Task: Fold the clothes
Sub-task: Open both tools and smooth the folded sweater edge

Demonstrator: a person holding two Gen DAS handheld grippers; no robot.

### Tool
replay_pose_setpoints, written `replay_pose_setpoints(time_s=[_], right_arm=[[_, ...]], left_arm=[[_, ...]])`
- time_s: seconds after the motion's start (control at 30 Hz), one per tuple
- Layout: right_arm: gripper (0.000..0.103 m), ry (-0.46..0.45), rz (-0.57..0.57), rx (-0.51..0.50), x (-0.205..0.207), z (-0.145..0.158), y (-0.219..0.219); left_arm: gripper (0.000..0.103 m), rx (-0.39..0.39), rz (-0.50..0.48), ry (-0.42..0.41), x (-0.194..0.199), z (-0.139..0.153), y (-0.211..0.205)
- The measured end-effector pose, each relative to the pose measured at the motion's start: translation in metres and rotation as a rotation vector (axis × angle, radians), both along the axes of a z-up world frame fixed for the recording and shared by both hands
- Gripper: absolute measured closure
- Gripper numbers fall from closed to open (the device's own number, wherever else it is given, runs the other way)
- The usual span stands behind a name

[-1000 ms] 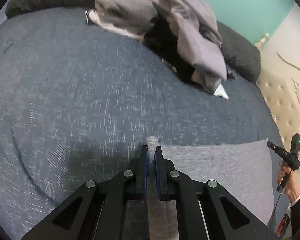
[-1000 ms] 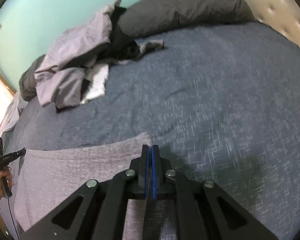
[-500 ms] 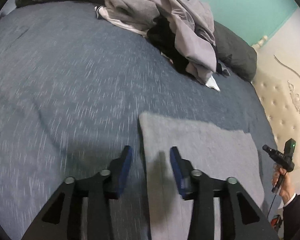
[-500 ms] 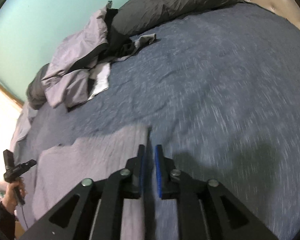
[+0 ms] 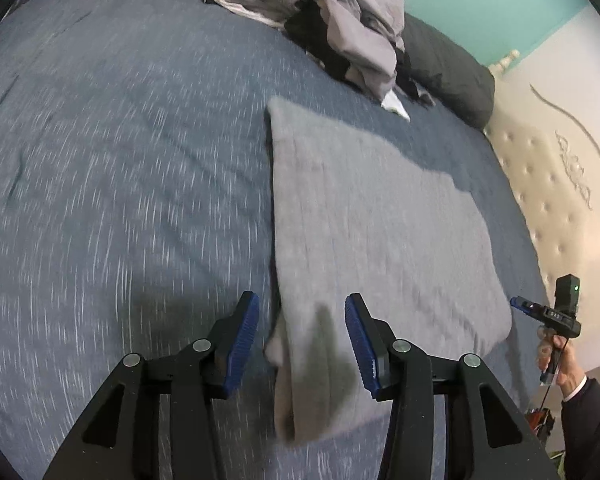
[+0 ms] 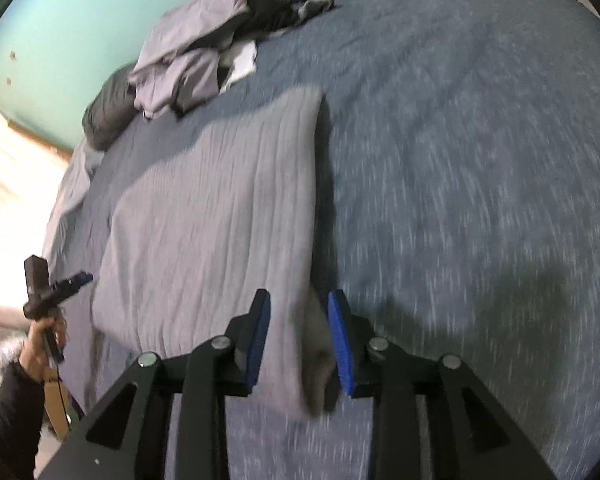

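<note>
The left gripper [image 5: 298, 332] hangs with its blue-padded jaws spread wide over one edge of the folded light-grey ribbed garment [image 5: 376, 216], which lies flat on the blue-grey speckled bedspread [image 5: 120, 152]. The right gripper [image 6: 299, 330] is likewise spread, empty, over the opposite edge; blur makes contact hard to judge. Beyond lies a heap of grey and black clothes [image 5: 352, 28].

Matt ribbed grey cloth garment [image 5: 380, 232] on heathered blue fabric bedspread [image 5: 120, 160].
</note>
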State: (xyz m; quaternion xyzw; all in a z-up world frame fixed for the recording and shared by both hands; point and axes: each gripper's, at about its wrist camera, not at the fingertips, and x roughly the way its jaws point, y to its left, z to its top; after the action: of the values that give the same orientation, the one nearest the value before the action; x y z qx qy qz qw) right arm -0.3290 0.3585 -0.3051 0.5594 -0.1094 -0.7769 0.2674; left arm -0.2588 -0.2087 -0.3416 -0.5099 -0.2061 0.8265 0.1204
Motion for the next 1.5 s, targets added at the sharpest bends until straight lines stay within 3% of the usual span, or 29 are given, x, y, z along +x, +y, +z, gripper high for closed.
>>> replay_pose_setpoints(time_s=[0.3,0.5,0.53,0.6,0.67,0.87,1.0,1.17,1.37,1.47,1.5], right_arm=[[0.067,-0.024,0.041,-0.008,0.024,-0.019,-0.012],[0.069,-0.017,0.088,0.006,0.028,-0.024,-0.017],[0.073,-0.018,0.096,0.009,0.028,-0.025,-0.018],[0.090,-0.021,0.099,0.006,0.029,-0.027,-0.019],[0.097,-0.014,0.099,-0.002,0.029,-0.028,-0.018],[0.100,0.021,0.076,-0.022,0.025,-0.016,-0.004],[0.100,0.061,0.071,-0.033,0.021,0.001,0.007],[0.100,0.029,0.073,-0.005,0.020,-0.013,0.010],[0.094,-0.015,0.136,-0.037,0.027,-0.022,0.004],[0.070,-0.019,0.146,0.007,0.029,-0.022,0.004],[0.068,-0.020,0.154,0.025,0.031,-0.023,0.004]], left_arm=[[0.054,0.009,0.006,-0.016,0.033,-0.013,0.003],[0.055,0.030,-0.044,-0.023,0.033,-0.020,0.009],[0.063,0.031,-0.059,-0.030,0.032,-0.023,0.013],[0.085,0.040,-0.068,-0.040,0.031,-0.028,0.016],[0.095,0.047,-0.077,-0.048,0.030,-0.032,0.019],[0.097,0.009,-0.082,-0.032,0.030,-0.028,0.015],[0.097,0.024,-0.066,-0.030,0.029,-0.028,0.010],[0.097,0.042,-0.049,-0.034,0.030,-0.033,0.005],[0.096,0.051,-0.087,-0.030,0.035,-0.029,0.018],[0.085,0.055,-0.092,-0.023,0.037,-0.023,0.017],[0.077,0.053,-0.092,-0.027,0.038,-0.023,0.017]])
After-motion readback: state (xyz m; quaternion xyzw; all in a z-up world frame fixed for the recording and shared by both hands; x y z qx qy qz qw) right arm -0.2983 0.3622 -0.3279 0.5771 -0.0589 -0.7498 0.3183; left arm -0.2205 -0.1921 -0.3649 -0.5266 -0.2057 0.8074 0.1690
